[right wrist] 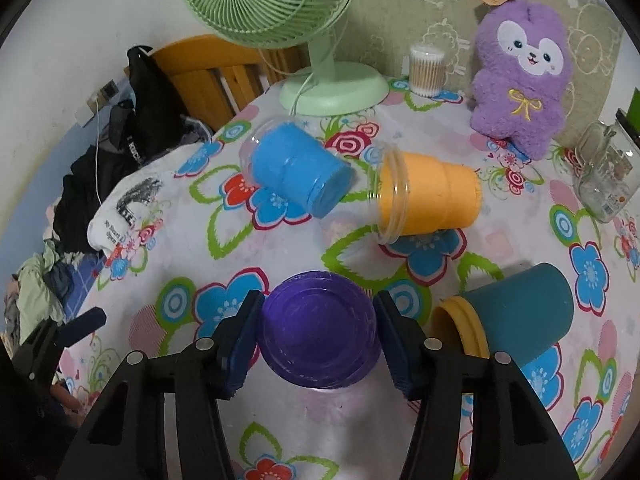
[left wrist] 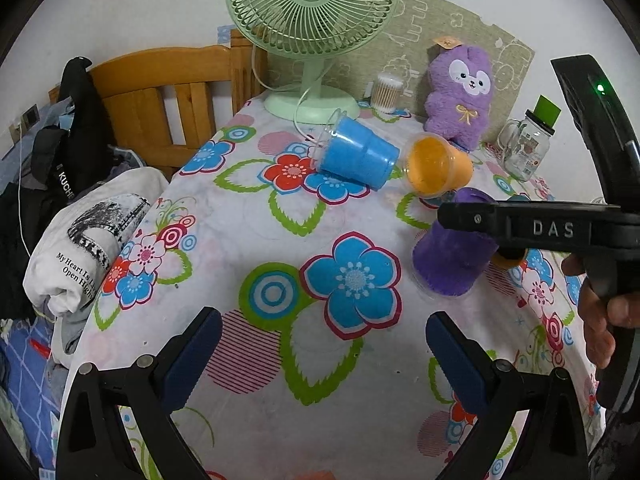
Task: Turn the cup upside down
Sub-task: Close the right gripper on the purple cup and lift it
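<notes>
A purple cup (right wrist: 320, 326) stands upside down on the flowered tablecloth, base up. My right gripper (right wrist: 318, 336) is shut on it, one blue pad on each side. In the left wrist view the same purple cup (left wrist: 448, 264) sits rim down under the right gripper's finger (left wrist: 472, 220). My left gripper (left wrist: 324, 352) is open and empty above the near part of the table. A blue cup (right wrist: 296, 172), an orange cup (right wrist: 432, 196) and a teal cup with a yellow rim (right wrist: 516, 312) lie on their sides.
A green fan (right wrist: 332, 88) stands at the back. A purple plush toy (right wrist: 520, 76), a jar of cotton swabs (right wrist: 426, 68) and a glass mug jar (right wrist: 604, 176) are behind and to the right. A wooden chair (left wrist: 168, 96) and clothes (left wrist: 84, 240) lie off the table's left edge.
</notes>
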Available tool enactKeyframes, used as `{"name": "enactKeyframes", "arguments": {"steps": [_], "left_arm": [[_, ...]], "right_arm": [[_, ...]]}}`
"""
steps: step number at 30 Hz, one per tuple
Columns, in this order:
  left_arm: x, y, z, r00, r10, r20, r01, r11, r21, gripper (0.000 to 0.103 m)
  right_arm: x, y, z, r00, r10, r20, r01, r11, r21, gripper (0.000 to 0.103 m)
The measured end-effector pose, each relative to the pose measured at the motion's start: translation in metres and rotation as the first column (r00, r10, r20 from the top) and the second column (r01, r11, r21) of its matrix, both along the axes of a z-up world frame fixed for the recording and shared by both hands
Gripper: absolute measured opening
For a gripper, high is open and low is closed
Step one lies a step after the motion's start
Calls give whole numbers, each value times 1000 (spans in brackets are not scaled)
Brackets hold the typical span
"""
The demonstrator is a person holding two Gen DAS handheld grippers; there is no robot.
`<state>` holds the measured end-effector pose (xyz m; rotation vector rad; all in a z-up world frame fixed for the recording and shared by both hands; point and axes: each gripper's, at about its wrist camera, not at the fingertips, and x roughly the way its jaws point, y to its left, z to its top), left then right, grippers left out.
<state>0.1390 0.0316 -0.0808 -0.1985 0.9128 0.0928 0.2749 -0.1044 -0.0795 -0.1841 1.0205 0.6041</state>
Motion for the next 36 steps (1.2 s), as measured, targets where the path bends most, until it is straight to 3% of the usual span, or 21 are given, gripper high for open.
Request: {"name": "enactKeyframes", "arguments": {"steps": [11,18,24,27,30,36], "left_arm": [[-40,-12,14,999,-24,30,25,999,-31,103],[-80,-25,17,999,-25,27,26,998,-53,103],[-113,-29,21,999,-29,38,31,999,-43,103],[-122,-29,22,999,-29,42,31,998,-48,103],[-129,-29,20,999,-29,39,31,998,-55,103],[-142,-46,24,997,-65,53,68,996,-52,103]], "right_arm": [[-62,-13,31,990,-14,138,2,996,85,58],[-86,-16,9,989,-56,139,32,985,169,58],[-156,-53,-12,972,-110,206,59,969,240,57],[-188,-71,-16,961,-135,243,83,973,214,58],[-209,-88,-27,968,-162,193,122,971,205,57],[-244,-107,-9,946,-229,228,165,949,270,57]]}}
